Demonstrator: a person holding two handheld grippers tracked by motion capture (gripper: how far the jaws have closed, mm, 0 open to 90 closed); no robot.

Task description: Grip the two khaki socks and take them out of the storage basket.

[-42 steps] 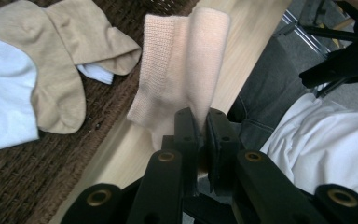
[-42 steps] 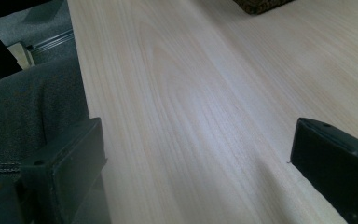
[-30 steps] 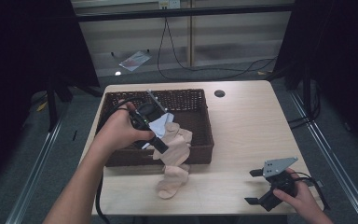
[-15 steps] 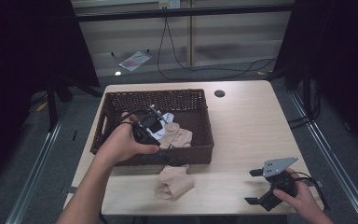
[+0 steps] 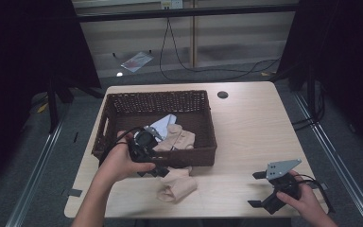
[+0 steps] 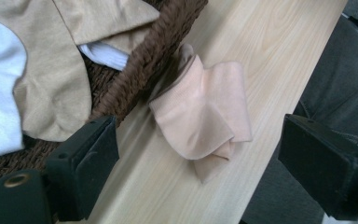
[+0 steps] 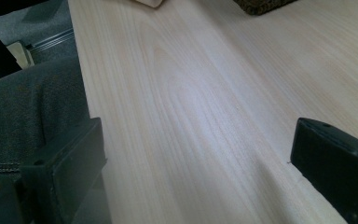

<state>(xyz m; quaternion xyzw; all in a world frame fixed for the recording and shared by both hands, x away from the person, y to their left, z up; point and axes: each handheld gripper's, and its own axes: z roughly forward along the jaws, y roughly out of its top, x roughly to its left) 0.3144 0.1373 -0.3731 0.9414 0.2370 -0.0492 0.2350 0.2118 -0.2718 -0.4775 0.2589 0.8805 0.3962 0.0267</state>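
Work in hand: we read this as emptying garments from the wicker basket (image 5: 203, 156) onto the table (image 5: 246, 137), one piece at a time.
Task's thing: a peach-coloured sock (image 6: 205, 119) lies crumpled on the table, its upper end touching the outer front wall of the basket; in the high view we see it (image 5: 177, 185) just beside the near rim, toward the person's edge of the table.
Left gripper (image 5: 153, 165): we find it held over the front wall of the basket, above the sock; its jaws stand wide apart with nothing between them, the sock lying free below.
Right gripper (image 5: 269, 189): it rests low at the near right corner of the table, well apart from the basket; its jaws are likewise spread, over bare wood.
Left in the basket: a tan garment (image 6: 51, 84) and a white cloth (image 6: 0, 84), overlapping against the inner front wall.
Step, as we judge it: the sock looks set down and released; the next piece is not yet taken.
Next move, as we judge it: it calls for swinging the left gripper back over the rim, lowering its spread jaws onto a fold of the tan garment, and closing on one layer only, clear of the wicker.
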